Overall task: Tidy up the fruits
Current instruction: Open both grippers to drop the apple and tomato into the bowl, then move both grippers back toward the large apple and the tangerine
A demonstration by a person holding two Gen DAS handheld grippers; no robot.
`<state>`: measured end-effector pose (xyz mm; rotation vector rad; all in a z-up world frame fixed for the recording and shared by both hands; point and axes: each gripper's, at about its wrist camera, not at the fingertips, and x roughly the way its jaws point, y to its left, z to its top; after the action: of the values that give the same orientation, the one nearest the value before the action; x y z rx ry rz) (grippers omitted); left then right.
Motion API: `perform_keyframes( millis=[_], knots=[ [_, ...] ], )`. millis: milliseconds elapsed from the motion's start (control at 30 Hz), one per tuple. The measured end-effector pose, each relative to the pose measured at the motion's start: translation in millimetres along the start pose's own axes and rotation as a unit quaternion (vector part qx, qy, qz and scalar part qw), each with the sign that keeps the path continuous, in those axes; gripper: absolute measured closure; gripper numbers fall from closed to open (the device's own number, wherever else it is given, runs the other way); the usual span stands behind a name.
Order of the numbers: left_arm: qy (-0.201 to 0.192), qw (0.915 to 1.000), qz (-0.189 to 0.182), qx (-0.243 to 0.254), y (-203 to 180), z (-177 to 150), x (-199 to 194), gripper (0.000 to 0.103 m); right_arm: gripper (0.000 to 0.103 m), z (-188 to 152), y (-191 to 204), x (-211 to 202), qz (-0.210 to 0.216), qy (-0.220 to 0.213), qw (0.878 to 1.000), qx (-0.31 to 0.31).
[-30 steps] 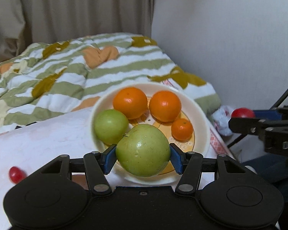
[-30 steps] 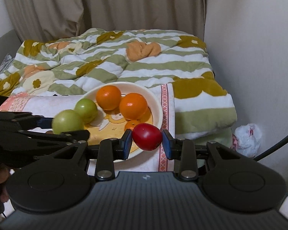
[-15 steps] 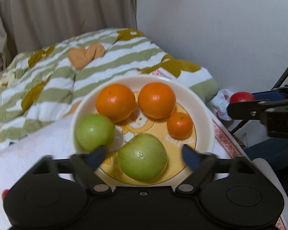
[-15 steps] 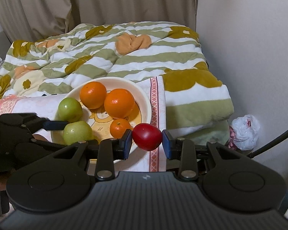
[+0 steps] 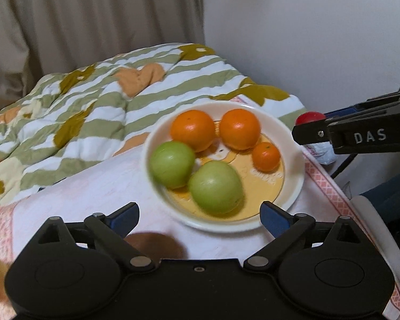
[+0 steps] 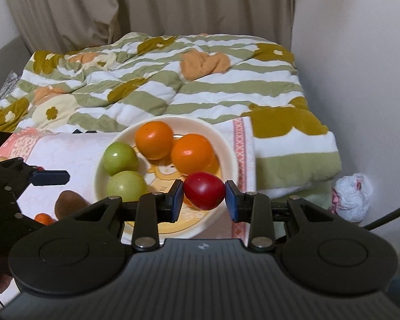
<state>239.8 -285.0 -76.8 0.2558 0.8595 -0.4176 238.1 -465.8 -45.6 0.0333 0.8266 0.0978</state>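
In the left wrist view, the left tongs (image 5: 198, 217) are seen at 6 o'clock with their blue-padded jaws still spreading wide, and nothing is held between them. Just beyond the jaws, a cream round bowl with a yellow cartoon print (image 5: 297, 186) rests on a pink-and-white patterned cloth (image 5: 98, 186) laid over the bed. In the bowl, a green round fruit (image 5: 215, 187) lies nearest at 6 o'clock, touching a second green round fruit (image 5: 172, 164) at 9 o'clock. A small orange mandarin (image 5: 266, 156) sits at 3 o'clock, and two large oranges are set side by side at the far rim, one at 11 o'clock (image 5: 192, 130) and one at 1 o'clock (image 5: 240, 128). A brown oval fruit (image 5: 157, 245) lies on the cloth at 7 o'clock from the bowl, partly hidden behind the left tongs.

In the right wrist view, the right tongs (image 6: 204, 195) are clamped on a glossy red tomato-like fruit (image 6: 204, 190), which is seen over the bowl's near rim at about 5 o'clock; whether it touches the bowl cannot be told. Farther back, a green-and-white striped quilt with ochre flowers (image 6: 152, 85) covers the bed, and beige curtains (image 6: 146, 2) hang behind it. A crumpled white plastic bag (image 6: 353, 196) lies by the wall at 3 o'clock.
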Motion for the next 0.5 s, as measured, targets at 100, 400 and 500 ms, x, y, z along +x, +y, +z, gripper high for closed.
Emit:
perform_keyframes(
  millis=[100, 400, 500],
  knots=[
    [0.005, 0.9998, 0.006, -0.017, 9.9, -5.1, -6.8, 0.004, 0.054, -1.7, 8.9, 8.8, 0.012, 0.01, 1.0, -0.011],
    [0.014, 0.9984, 0.021, -0.05, 30.0, -19.0, -19.9, 0.004, 0.054, -19.7, 21.0, 39.3, 0.033, 0.042, 0.998, -0.024],
    [0.017, 0.9976, 0.022, -0.063, 33.9, -23.2, -19.7, 0.004, 0.053, -22.7, 20.4, 41.5, 0.035, 0.034, 0.999, -0.022]
  ],
)
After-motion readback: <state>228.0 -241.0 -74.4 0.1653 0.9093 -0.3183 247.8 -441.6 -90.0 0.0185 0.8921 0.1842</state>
